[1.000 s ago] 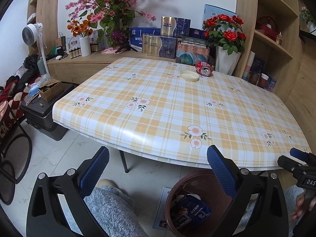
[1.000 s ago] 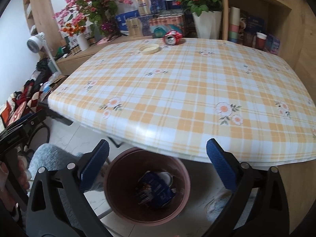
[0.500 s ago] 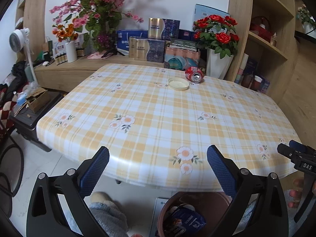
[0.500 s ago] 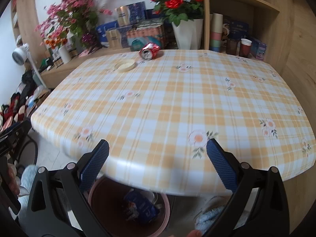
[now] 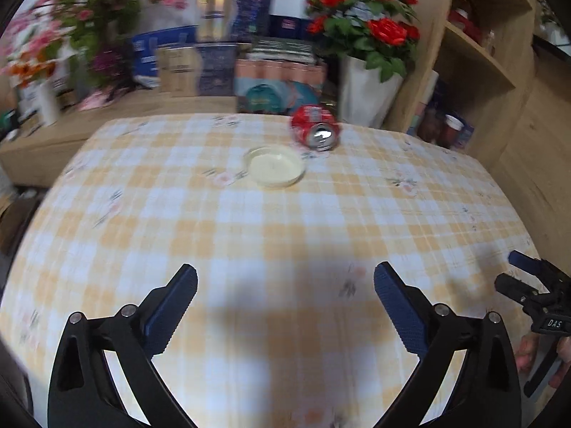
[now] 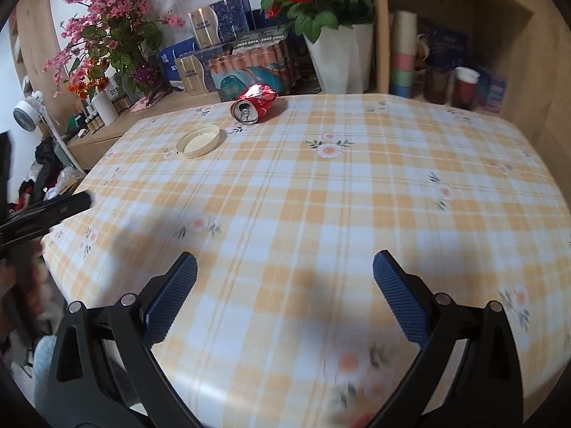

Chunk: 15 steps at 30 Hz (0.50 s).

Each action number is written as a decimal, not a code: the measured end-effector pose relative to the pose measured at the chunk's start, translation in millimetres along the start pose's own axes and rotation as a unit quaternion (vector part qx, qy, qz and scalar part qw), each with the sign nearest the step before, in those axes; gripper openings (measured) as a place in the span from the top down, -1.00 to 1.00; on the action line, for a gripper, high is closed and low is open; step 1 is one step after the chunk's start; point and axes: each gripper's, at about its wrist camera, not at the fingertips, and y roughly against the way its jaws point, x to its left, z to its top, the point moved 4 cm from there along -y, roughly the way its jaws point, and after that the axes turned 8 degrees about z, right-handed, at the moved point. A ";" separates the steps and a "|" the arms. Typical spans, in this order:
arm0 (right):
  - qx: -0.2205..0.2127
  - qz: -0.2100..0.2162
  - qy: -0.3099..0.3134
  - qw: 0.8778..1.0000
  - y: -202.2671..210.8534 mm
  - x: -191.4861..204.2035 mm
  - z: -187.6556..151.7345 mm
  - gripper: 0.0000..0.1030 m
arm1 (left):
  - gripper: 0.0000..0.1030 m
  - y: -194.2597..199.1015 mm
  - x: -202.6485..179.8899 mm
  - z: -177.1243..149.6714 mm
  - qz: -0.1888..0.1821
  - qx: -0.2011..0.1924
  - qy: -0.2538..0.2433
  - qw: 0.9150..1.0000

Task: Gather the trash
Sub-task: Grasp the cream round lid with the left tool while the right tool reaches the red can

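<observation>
Both tongs, left gripper [image 5: 285,287] and right gripper [image 6: 284,274], wide, empty; crushed can [image 6: 254,103] and apparent lid [image 6: 198,141] far ahead, nearly touching.

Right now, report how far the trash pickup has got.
Done: nothing these views can confirm. In hand: nothing; the left tool and right tool are both open and empty over the table. Left: the crushed can and the lid beside it.

Bright even light, left view motion-blurred, soft shadows, fisheye-bent edges
</observation>
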 end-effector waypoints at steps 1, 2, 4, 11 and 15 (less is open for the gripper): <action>0.002 0.001 0.001 1.000 -6.3 -2.8 6.2 -0.89 | -0.88 -16.1 -1.7 10.8 -0.018 0.003 -0.007 1.000; 0.003 0.001 0.002 1.000 -15.0 -7.1 14.4 -0.89 | -0.88 -33.5 -3.1 21.8 -0.020 0.009 -0.015 1.000; 0.007 0.002 -0.001 1.000 -30.2 -16.0 27.4 -0.89 | -0.88 -69.6 -3.2 42.3 -0.004 0.017 -0.036 0.999; 0.012 0.005 -0.030 0.999 -69.4 -41.6 56.3 -0.89 | -0.88 -158.6 -0.9 73.8 0.018 0.068 -0.060 0.996; 0.017 0.005 -0.031 0.999 -86.7 -49.0 66.1 -0.89 | -0.88 -188.6 -0.1 86.6 0.035 0.087 -0.064 0.994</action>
